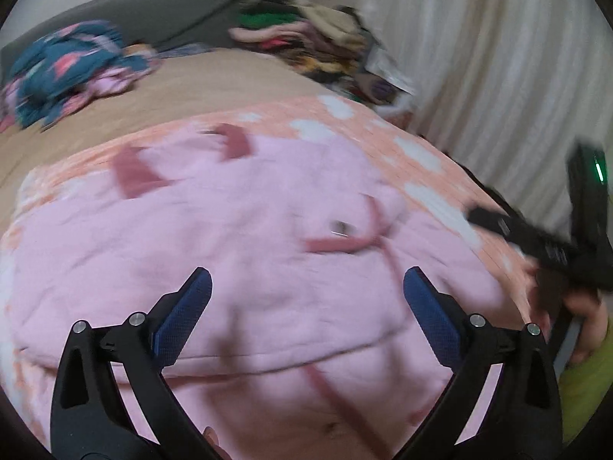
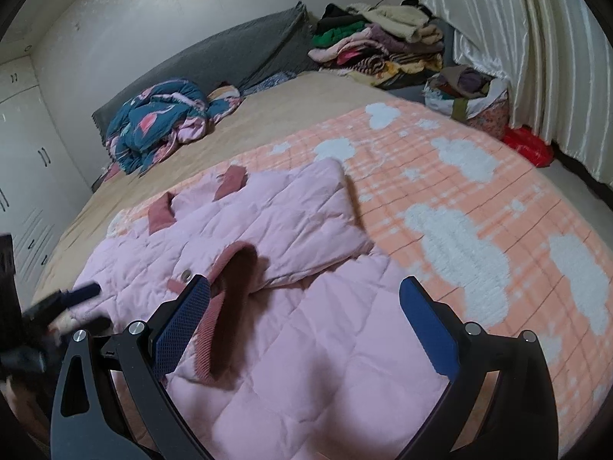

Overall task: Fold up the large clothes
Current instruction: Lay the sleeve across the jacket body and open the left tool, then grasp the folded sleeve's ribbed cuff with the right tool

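Folding pink quilted jacket (image 2: 268, 268), lying on cloud-print blanket (image 2: 479, 191). Sleeve lying folded across body. Hovering left gripper (image 1: 306, 299) and right gripper (image 2: 304, 306), both spread, pinching nothing. Next: gripping hem for fold, probably.

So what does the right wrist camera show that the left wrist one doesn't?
Only the right wrist view shows the white wardrobe doors, the red bag on the floor and the sleeve folded across the jacket. Only the left wrist view shows the green light on the other claw's handle. Both share the quilted pink jacket, the peach cloud-print blanket, the stacked clothes pile and open blue-padded claws.
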